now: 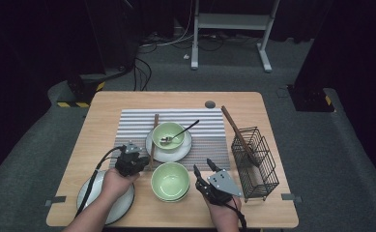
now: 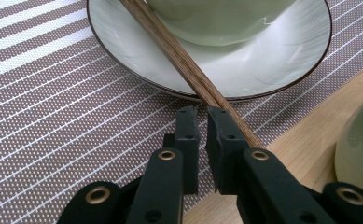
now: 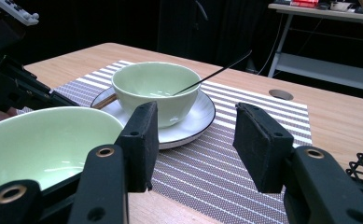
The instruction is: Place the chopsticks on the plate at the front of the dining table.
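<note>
wire basket, striped placemat, spoon

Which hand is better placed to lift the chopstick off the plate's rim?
Left. Its claw is already shut at the near end of the chopstick, which leans on the plate. The right claw hangs open, holding nothing, beside the near bowl.

Brown wooden chopstick lies slanted across the white plate's rim.
</note>
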Available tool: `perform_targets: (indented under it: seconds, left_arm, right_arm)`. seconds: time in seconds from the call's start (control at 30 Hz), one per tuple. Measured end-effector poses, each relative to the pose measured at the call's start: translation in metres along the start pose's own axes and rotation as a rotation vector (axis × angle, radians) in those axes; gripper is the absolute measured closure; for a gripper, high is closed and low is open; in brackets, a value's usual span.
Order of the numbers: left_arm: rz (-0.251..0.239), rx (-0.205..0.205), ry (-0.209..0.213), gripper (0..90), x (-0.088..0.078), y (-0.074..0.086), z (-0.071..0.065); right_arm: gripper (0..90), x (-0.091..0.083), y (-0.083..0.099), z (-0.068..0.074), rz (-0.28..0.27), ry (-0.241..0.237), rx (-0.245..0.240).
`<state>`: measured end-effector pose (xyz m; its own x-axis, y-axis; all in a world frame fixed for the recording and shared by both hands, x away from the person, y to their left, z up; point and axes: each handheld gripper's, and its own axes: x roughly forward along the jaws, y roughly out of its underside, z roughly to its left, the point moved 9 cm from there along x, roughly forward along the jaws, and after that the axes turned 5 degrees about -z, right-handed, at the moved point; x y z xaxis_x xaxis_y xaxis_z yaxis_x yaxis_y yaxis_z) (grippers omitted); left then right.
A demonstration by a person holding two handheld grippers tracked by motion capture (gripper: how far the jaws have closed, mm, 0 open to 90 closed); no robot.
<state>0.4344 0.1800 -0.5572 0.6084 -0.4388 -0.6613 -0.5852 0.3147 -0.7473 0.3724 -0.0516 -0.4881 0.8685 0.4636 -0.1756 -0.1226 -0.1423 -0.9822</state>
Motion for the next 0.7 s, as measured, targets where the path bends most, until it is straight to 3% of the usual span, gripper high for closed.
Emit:
perform_targets:
  seconds: [0.7]
  left_arm:
    - [-0.037, -0.031, -0.02, 71.1, -0.0075, -0.0027, 0.0084]
  right_arm:
    - [49.6, 0.0005, 0.0022, -0.0008, 0.007, 0.006, 0.003]
